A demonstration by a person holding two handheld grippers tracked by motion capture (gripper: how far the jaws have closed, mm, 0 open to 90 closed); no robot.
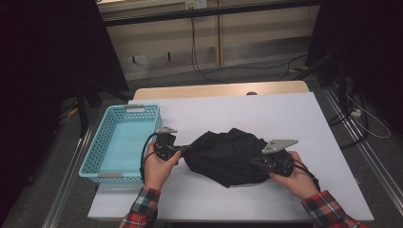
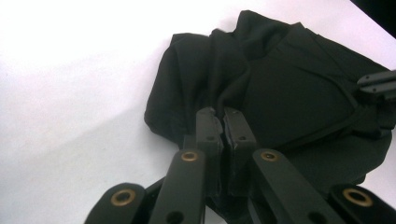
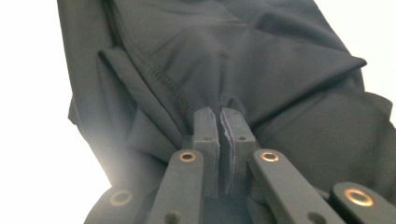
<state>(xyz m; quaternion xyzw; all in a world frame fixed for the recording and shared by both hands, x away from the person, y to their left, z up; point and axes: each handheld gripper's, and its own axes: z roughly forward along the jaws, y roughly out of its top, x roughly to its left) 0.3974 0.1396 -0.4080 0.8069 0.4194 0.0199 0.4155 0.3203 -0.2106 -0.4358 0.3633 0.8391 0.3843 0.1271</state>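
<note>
A crumpled black cloth (image 1: pixel 223 154) lies in the middle of the white table (image 1: pixel 237 109). My left gripper (image 1: pixel 187 148) reaches in level from the left and is shut on the cloth's left edge. In the left gripper view its jaws (image 2: pixel 219 114) pinch a fold of the cloth (image 2: pixel 289 79). My right gripper (image 1: pixel 254 164) comes from the right and is shut on the cloth's near right part. In the right gripper view its closed jaws (image 3: pixel 219 114) bite a gathered fold of the cloth (image 3: pixel 261 56) beside a stitched seam. The right gripper's tips (image 2: pixel 376 84) also appear at the far edge of the left gripper view.
A light blue plastic basket (image 1: pixel 110 123) with nothing in it stands at the table's left edge, right behind my left hand. Bare white tabletop extends behind and to the right of the cloth. Beyond the table are a wooden ledge, cables and dark stands.
</note>
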